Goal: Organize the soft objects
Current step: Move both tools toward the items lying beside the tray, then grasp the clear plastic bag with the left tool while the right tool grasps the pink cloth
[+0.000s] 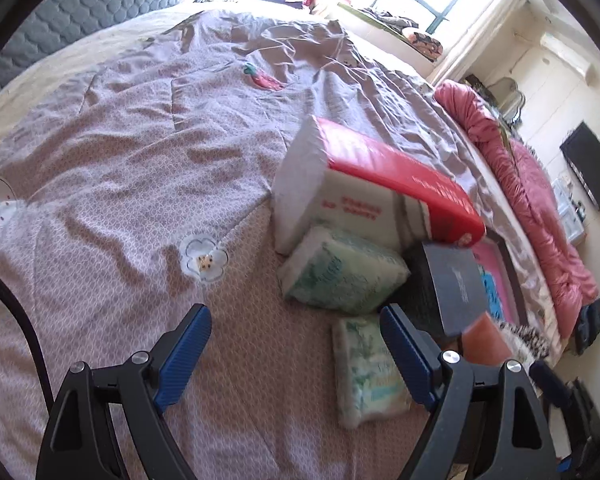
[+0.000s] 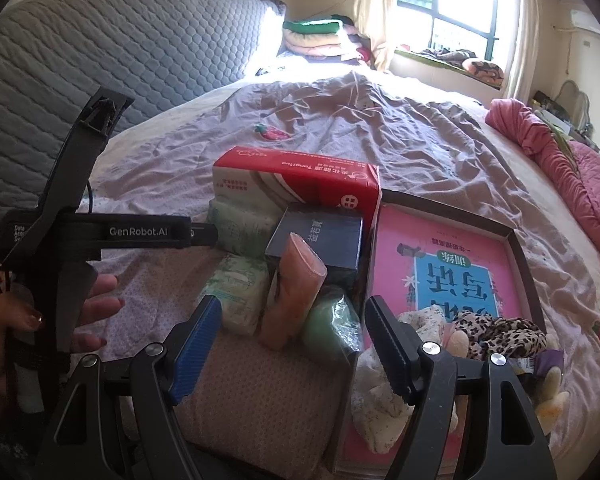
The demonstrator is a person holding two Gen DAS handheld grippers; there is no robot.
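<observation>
On the bed lies a cluster of items: a large red-and-white tissue pack [image 1: 380,184], a green-printed tissue pack [image 1: 340,276] and a second smaller one [image 1: 364,372], and a dark box [image 1: 452,284]. My left gripper [image 1: 296,324] hovers open over the bedspread, its right finger beside the smaller pack. My right gripper [image 2: 292,320] is open too. A pink tube [image 2: 292,288] and a green wrapped lump [image 2: 332,324] stand just ahead between its fingers, untouched. The red pack [image 2: 300,184] and dark box [image 2: 320,240] sit behind them.
A shallow tray [image 2: 520,248] holds a pink book [image 2: 452,272], leopard-print fabric [image 2: 496,332], white floral cloth [image 2: 380,392] and a plush toy [image 2: 552,392]. A hand [image 2: 96,308] grips the left tool's black frame [image 2: 80,232]. A rolled pink quilt [image 1: 520,184] lines the bed's right edge.
</observation>
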